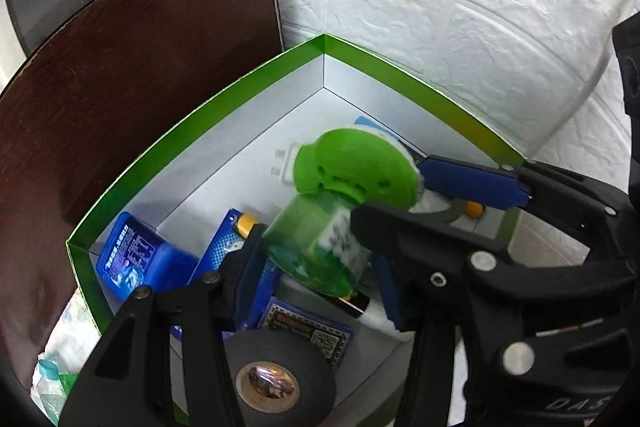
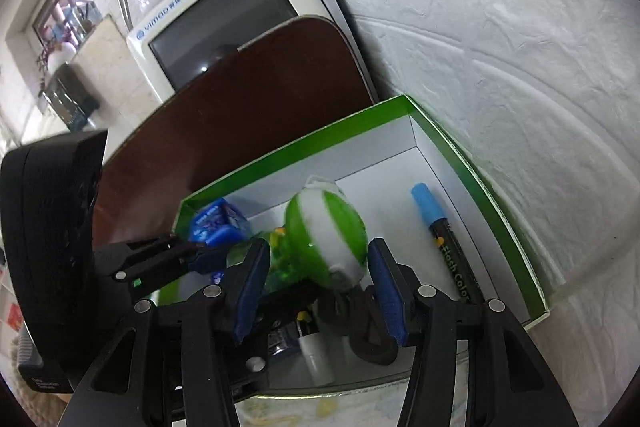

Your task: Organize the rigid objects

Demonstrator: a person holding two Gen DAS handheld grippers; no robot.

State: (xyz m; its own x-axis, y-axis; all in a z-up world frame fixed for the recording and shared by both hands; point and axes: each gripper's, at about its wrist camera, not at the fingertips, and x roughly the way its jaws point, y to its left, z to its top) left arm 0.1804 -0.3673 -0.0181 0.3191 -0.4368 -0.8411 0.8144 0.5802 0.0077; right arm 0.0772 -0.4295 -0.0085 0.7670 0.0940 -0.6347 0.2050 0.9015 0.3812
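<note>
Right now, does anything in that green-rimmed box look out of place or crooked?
Yes. The green and white plug-in device with a clear green bottle hangs tilted over the green-rimmed cardboard box, held between both grippers, left and right, not yet resting. Beneath it the items lie jumbled.

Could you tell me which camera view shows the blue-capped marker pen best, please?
The right wrist view: the marker pen lies fully visible along the green box's right wall. The left wrist view shows only a blue sliver behind the green device.
</note>
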